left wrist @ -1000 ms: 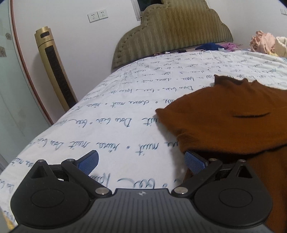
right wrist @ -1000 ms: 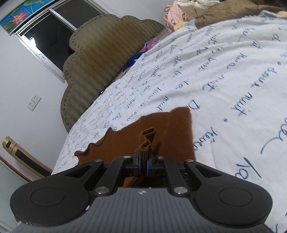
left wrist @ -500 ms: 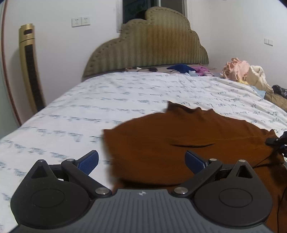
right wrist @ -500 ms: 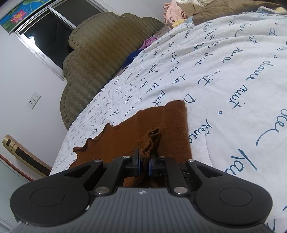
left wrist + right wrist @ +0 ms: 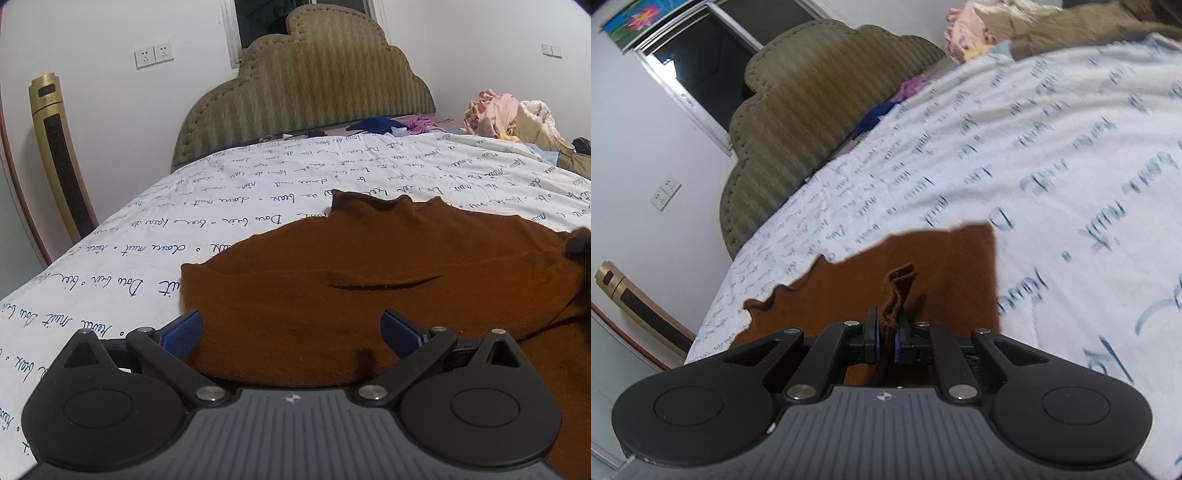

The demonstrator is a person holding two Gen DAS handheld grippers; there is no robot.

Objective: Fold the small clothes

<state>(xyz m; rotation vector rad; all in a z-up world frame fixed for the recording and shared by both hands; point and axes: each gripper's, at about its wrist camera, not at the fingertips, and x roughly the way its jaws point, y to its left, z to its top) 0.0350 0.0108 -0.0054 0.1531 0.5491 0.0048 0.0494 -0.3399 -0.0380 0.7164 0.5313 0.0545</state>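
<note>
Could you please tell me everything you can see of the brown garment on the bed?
The brown garment is a rust-brown, fuzzy knit piece, lying mostly flat on the white bedsheet printed with blue script. Its far edge is wavy, and a dark slit-like crease crosses its middle. The right gripper is shut on a bunched fold of it, lifting that part up. The left gripper hangs open over its near-left part, pads not pressing it.
</note>
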